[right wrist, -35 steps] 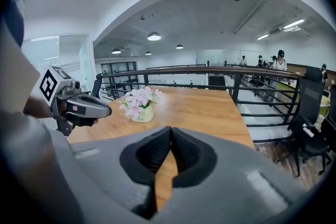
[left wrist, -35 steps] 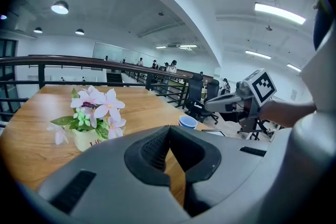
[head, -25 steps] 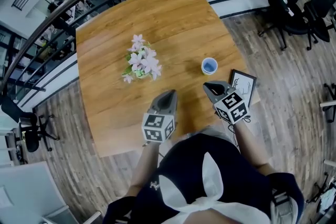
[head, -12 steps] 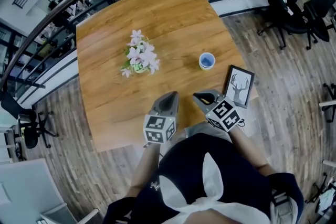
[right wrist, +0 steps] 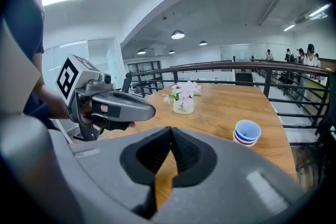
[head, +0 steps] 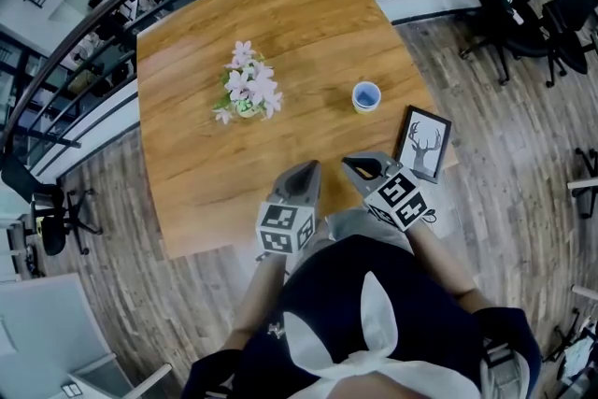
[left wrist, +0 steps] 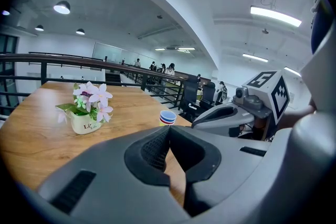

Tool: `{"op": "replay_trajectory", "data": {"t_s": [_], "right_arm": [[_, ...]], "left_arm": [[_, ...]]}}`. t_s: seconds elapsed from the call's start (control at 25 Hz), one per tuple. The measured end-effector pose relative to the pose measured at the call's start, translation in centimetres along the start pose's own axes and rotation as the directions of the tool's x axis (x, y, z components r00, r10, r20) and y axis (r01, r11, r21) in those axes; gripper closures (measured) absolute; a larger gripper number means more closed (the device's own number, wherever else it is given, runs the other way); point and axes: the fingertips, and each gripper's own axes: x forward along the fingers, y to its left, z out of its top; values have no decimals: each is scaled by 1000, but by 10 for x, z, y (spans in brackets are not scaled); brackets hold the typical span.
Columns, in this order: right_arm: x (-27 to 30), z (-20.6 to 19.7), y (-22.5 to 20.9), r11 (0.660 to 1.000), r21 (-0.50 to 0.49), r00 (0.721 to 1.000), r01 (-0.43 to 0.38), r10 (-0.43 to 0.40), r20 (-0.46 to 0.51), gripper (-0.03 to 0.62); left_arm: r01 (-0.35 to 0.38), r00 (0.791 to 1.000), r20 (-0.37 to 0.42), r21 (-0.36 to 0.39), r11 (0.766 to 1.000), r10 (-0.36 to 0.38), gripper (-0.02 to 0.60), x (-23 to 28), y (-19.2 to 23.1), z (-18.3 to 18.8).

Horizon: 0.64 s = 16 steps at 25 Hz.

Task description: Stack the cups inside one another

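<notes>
Legible text: one item. The white flower pot (left wrist: 84, 124), left of centre on the table (left wrist: 31, 147), carries dark lettering on its front face. The first line begins "Li". The remaining characters and the line below are too small to read.

Coded signs: the left marker cube (head: 283, 229) on the left gripper (head: 301, 175) and the right marker cube (head: 402, 198) on the right gripper (head: 360, 169), both at the near table edge, bear black-and-white square patterns rather than letters or numerals.

We see a small pot of pink flowers (head: 246, 94) on the wooden table (head: 308, 23), and a framed deer picture (head: 422, 144) at its right edge.
</notes>
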Motion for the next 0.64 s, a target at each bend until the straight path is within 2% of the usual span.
{"op": "replay_trajectory", "data": {"t_s": [0.64], "right_arm": [[-21, 1, 5, 999, 1, 999, 33, -33, 13, 595]], "left_arm": [[19, 1000, -1, -1, 1000, -19, 565, -9, -18, -3]]}}
